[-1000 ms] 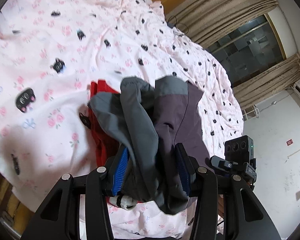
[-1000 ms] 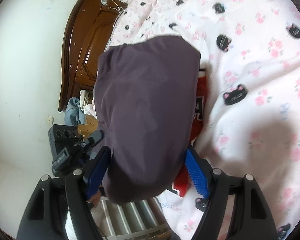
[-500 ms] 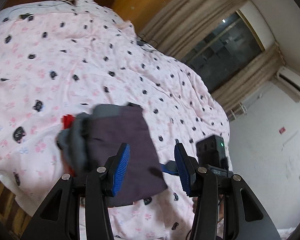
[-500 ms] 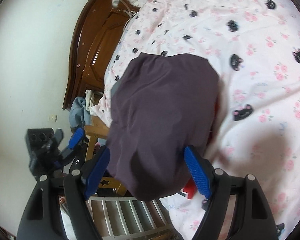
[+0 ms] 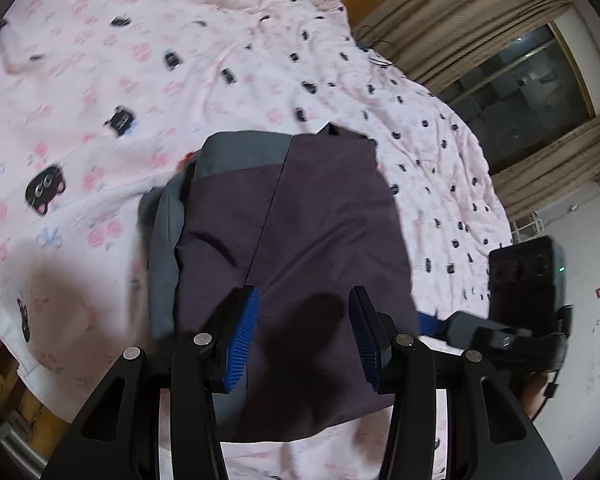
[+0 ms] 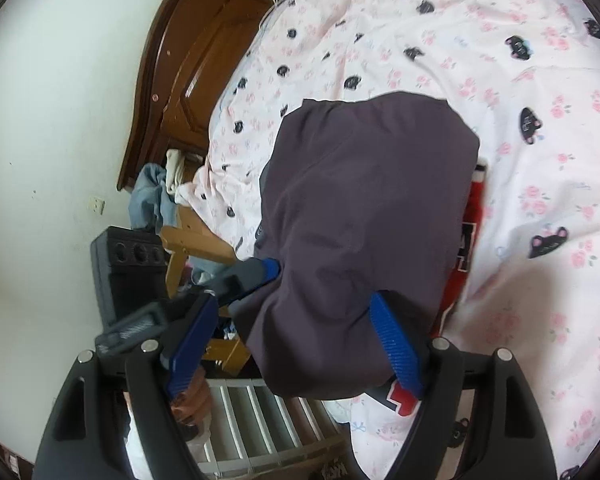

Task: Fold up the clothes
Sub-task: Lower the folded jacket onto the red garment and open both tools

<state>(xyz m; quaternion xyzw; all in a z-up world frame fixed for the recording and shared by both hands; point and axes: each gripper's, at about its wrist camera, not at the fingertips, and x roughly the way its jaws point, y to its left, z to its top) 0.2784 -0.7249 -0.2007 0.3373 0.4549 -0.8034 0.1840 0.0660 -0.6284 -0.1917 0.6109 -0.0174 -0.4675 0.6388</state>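
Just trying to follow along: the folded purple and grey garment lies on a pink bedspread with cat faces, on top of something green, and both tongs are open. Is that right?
Nearly. The thing under the folded purple and grey garment is red, not green; the right wrist view shows it peeking out along the garment's edge. The rest holds: the pink bedspread has cat faces, and both the left tongs and right tongs are open.

Under your left gripper (image 5: 303, 332) lies a matt purple-and-grey garment (image 5: 300, 236), a smooth woven cloth with a stitched seam. Your gripper pads (image 5: 242, 336) are ribbed blue rubber on matt black plastic arms with shiny metal bolts. The bedsheet (image 5: 100, 60) is soft, wrinkled printed cotton. At the upper left of your right view the headboard (image 6: 188, 64) is glossy varnished wood, beside a red printed garment (image 6: 464, 240).
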